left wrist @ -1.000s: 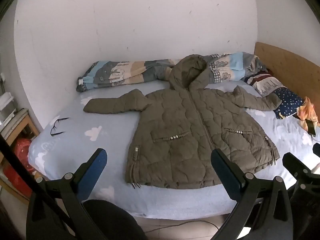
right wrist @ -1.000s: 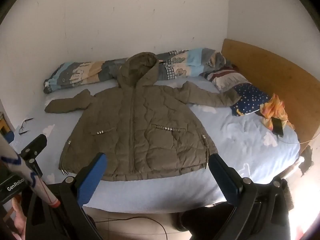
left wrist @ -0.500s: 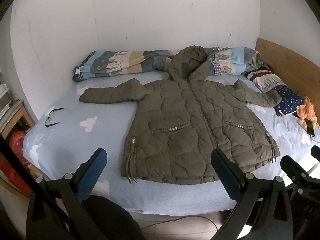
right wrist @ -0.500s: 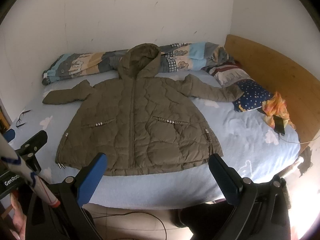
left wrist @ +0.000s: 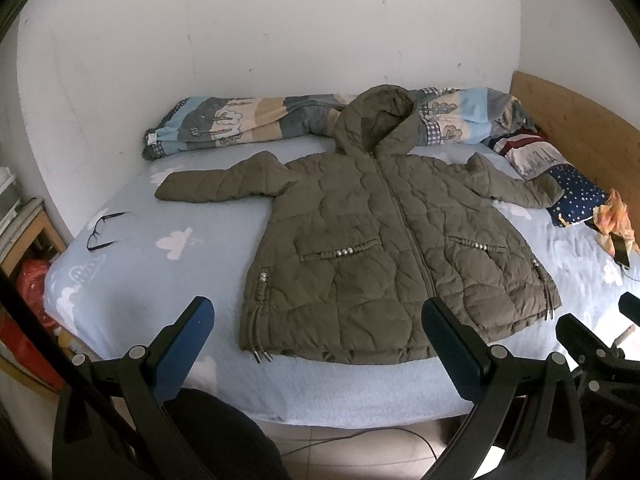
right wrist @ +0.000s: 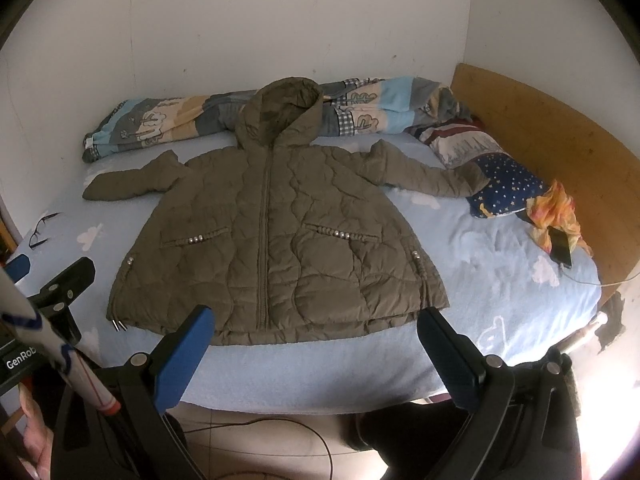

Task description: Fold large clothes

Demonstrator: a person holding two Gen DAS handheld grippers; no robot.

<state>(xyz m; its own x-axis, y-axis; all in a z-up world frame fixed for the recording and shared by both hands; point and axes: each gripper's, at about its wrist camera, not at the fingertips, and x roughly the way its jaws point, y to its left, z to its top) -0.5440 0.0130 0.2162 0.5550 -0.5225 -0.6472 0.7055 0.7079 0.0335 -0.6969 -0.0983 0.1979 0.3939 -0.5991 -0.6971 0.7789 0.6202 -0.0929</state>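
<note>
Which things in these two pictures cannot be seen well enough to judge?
- Back of the jacket: hidden in both views, it lies face up on the bed.
- Phone screen: too small in the right view; in the left view partly under the orange cloth.
- Glasses: too small for detail in both views.
- Floor under the bed: blocked by the left gripper and right gripper.

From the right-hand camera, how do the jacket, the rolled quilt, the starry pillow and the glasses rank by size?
1. Jacket
2. Rolled quilt, partly hidden behind the hood
3. Starry pillow
4. Glasses

The quilt lies farther back, so it looks smaller than it is.
</note>
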